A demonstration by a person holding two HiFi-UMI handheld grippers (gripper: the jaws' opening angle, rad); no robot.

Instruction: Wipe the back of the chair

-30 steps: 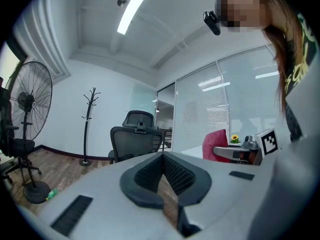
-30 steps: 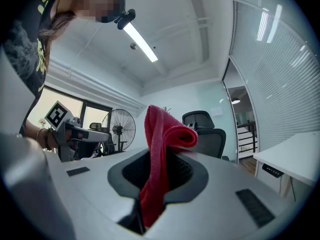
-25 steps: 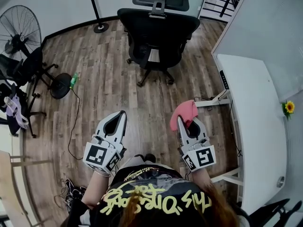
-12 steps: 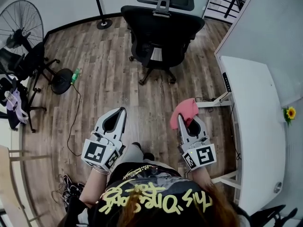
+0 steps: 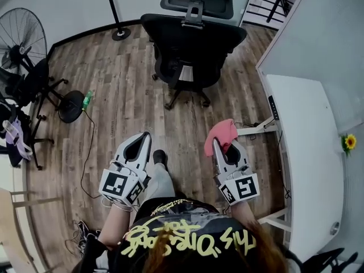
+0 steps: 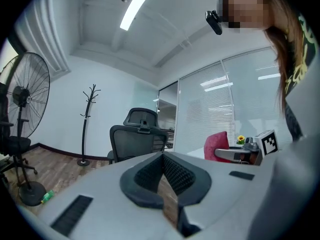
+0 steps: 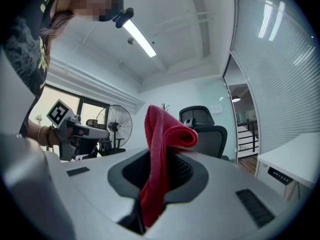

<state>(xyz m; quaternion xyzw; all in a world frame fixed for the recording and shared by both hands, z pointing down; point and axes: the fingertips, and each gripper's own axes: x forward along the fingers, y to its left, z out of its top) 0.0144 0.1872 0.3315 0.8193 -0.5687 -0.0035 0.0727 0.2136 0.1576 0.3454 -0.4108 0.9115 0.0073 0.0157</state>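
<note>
Seen from the head view, the black office chair (image 5: 190, 44), its back toward the person, stands well ahead across bare wood floor (image 5: 125, 101), with a white desk (image 5: 307, 152) at right and a fan (image 5: 20, 38) at left. The left gripper view shows the left gripper (image 6: 162, 155) pressed together on nothing, and a coat stand (image 6: 88, 119) at full height. In the right gripper view, the right gripper (image 7: 160, 156) clamps a red cloth (image 7: 170, 131).

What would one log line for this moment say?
wiping: not yet begun | right gripper: shut on red cloth | left gripper: shut, empty | chair: ahead, untouched
</note>
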